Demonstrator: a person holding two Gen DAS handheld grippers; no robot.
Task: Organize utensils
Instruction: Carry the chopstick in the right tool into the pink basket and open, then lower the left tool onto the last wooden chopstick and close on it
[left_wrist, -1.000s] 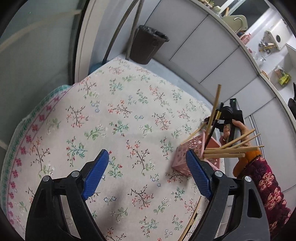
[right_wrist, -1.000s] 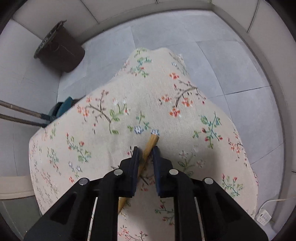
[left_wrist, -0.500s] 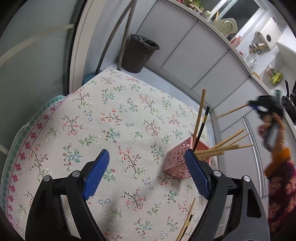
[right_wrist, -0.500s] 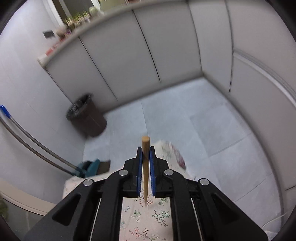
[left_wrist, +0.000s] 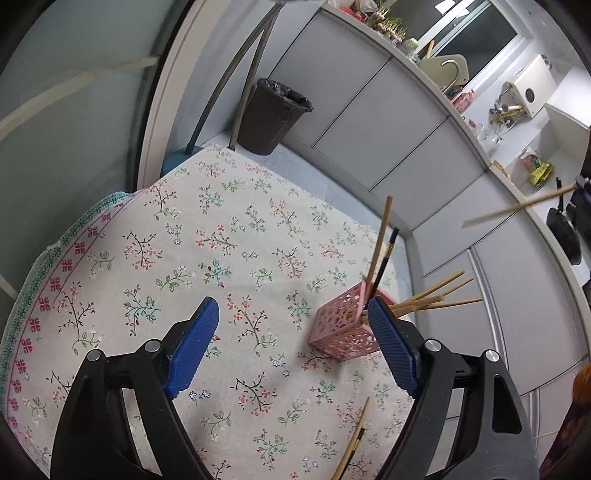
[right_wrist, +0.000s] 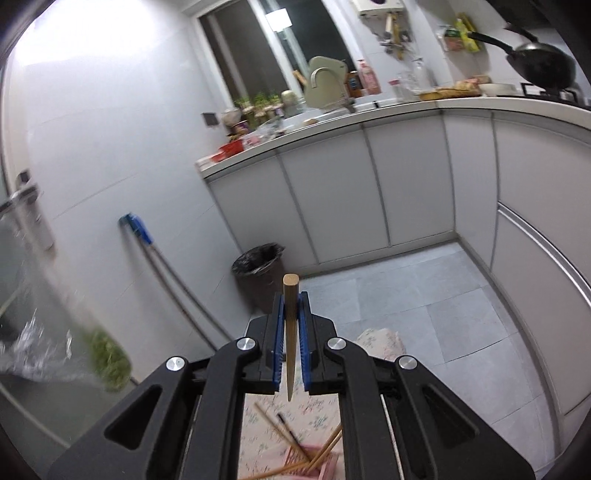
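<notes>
Chopstick (right_wrist: 290, 332), light wood, pinched between the blue pads of the right gripper (right_wrist: 290, 306). Jaws pressed together on it. Blunt end sticks out past the fingertips; thin end points back toward the camera. Gripper is high above the table, aimed at the kitchen cabinets (right_wrist: 332, 192) and floor.

Below and behind the right fingertips: pink holder (right_wrist: 314, 461), several chopsticks leaning out of it, 1 dark one among them. View blurred at left.

Left gripper (left_wrist: 291, 347): jaws spread wide, nothing between the pads. It hangs over the floral cloth (left_wrist: 184, 240).

Holder in the left view (left_wrist: 343, 328) stands on the cloth just ahead of the right pad, which overlaps its near corner in the picture; contact cannot be told. About 6 sticks in it: 2 upright-leaning, 1 of them dark, the rest fanned out to the right.

2 loose sticks (left_wrist: 351, 446) lie on the cloth behind the pads, toward the bottom edge.

Held chopstick also shows far right, up high (left_wrist: 517, 206). Bin (left_wrist: 271, 114) beyond the cloth's far edge.
</notes>
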